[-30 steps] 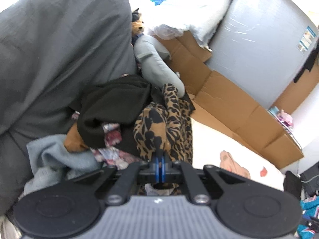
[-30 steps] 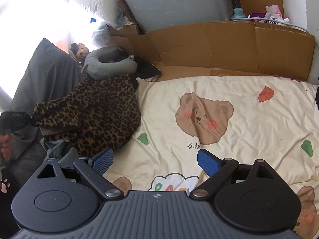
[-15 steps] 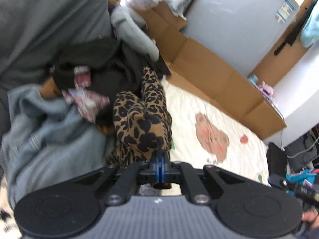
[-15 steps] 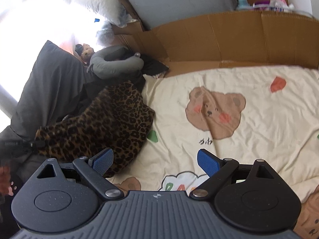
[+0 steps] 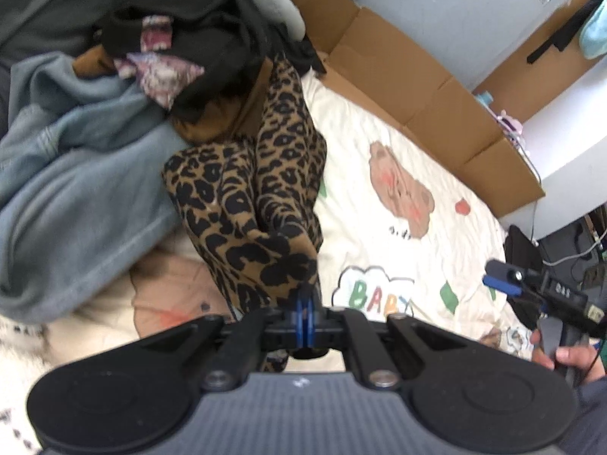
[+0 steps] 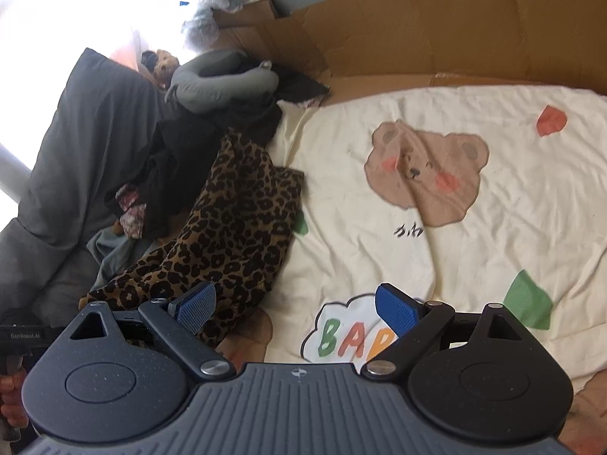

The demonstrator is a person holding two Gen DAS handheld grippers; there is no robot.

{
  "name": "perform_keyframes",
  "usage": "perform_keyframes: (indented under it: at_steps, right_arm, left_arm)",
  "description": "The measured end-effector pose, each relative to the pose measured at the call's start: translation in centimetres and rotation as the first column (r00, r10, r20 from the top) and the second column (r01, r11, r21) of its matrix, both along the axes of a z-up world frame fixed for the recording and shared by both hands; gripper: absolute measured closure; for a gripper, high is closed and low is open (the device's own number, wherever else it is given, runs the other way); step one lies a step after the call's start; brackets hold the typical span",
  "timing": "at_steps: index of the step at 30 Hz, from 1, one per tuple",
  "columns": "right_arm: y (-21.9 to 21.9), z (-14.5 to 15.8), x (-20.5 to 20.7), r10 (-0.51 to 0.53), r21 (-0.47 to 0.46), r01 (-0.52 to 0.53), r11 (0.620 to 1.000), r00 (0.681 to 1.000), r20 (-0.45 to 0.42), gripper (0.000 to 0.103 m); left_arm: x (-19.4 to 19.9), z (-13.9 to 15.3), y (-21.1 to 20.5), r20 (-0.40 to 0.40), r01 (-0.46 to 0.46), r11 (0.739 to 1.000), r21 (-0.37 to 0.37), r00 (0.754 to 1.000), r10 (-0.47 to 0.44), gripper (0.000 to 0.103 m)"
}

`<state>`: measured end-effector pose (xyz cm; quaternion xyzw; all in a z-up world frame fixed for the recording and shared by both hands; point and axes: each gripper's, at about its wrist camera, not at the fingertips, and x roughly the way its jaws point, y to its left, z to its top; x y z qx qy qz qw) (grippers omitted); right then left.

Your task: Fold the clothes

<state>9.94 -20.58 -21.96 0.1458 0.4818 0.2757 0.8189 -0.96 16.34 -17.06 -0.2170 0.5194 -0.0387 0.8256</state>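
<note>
Dragged onto bedsheet (image 6: 436, 265) — leopard-print garment (image 5: 246, 197), crumpled, seemingly trousers

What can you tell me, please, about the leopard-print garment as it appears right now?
The leopard-print garment is soft tan fabric with black spots, crumpled rather than folded. It trails from the heap of dark clothes onto the cream bear-print sheet, beside a blue-grey garment. One end is pinched in the shut left gripper. The right gripper hovers open, one finger over its edge; contact is unclear.
</note>
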Motion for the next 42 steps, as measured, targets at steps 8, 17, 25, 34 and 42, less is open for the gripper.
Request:
perform_keyframes:
  at_steps: [8, 17, 25, 34, 42]
  right_arm:
    - [2.7, -2.1, 0.3, 0.074, -0.028, -0.075, 0.997, 0.997, -0.034, 0.009]
    - [6.1, -4.8, 2.4, 0.163, -0.042, -0.165, 0.985, 0.985, -0.058, 0.009]
    - [10.3, -9.6, 5.0, 0.239, -0.002, -0.242, 0.970, 0.962, -0.132, 0.009]
    - [12.9, -13.6, 6.5, 0.248, 0.073, -0.238, 0.969, 0.946, -0.210, 0.009]
    - [14.2, -17.2, 7.8, 0.193, 0.181, -0.136, 0.974, 0.918, -0.346, 0.025]
  left_arm:
    - [-1.2, -2.6, 0.1, -0.122, -0.007, 1.000, 0.013, 0.992, 0.009, 0.079]
    - [-0.5, -3.3, 2.5, -0.124, -0.095, 0.994, 0.054, 0.987, 0.101, 0.041]
    - [-0.4, -3.7, 4.7, -0.140, -0.144, 0.987, 0.076, 0.978, 0.153, 0.041]
    - [0.4, -4.4, 5.7, -0.144, -0.163, 0.983, 0.084, 0.974, 0.174, 0.040]
    - [0.9, -5.2, 6.5, -0.147, -0.212, 0.975, 0.059, 0.965, 0.219, 0.040]
